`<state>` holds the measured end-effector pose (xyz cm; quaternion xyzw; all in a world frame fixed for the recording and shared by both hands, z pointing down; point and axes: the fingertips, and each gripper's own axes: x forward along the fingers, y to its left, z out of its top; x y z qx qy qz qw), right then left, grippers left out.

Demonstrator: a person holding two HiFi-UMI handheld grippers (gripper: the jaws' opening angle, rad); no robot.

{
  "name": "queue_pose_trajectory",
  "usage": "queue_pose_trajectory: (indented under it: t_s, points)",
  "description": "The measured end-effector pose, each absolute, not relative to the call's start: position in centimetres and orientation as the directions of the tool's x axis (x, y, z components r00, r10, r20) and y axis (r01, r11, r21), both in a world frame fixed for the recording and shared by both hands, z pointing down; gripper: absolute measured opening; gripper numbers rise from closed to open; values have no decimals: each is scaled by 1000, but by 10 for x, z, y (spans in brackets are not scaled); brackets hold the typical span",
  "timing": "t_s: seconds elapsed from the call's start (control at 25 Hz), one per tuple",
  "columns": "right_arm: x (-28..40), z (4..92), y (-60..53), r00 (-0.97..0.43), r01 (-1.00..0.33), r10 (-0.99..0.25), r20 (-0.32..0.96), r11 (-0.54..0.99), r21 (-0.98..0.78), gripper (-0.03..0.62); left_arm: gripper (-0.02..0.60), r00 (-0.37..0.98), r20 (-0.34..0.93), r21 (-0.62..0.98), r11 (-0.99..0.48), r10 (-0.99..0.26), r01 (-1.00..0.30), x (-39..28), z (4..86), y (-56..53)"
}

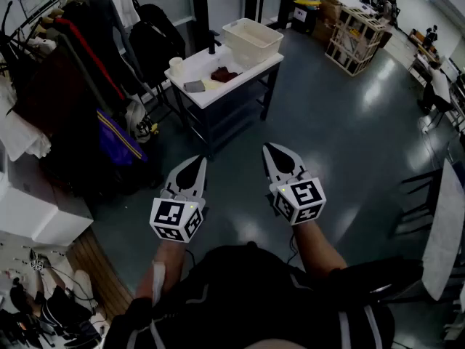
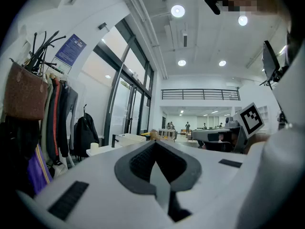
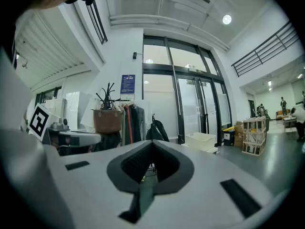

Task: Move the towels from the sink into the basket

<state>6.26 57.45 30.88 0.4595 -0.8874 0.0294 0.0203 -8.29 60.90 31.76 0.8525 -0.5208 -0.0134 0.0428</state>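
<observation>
Towels well beyond both jaws

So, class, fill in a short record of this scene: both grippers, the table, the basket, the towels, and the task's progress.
left gripper: shut, empty
right gripper: shut, empty
table: white, some way ahead of the person
basket: pale, on the table
red towel: on the table, outside the basket
grey cloth: near the red towel, also outside the basket
progress: nothing moved yet
</observation>
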Motion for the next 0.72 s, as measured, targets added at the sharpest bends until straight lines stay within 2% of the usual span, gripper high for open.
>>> queue_pose_trajectory:
  t_s: [0.32,0.72]
  points:
    - [61,314,574,-579,-815,-813,65,577,-55,3,8,471,36,77,-467,-881,-881,-73,322,602]
    - [76,311,573,-570,-821,-820,49,566,-67,3,6,549,41,75,-546,-835,-835,-45,319,608]
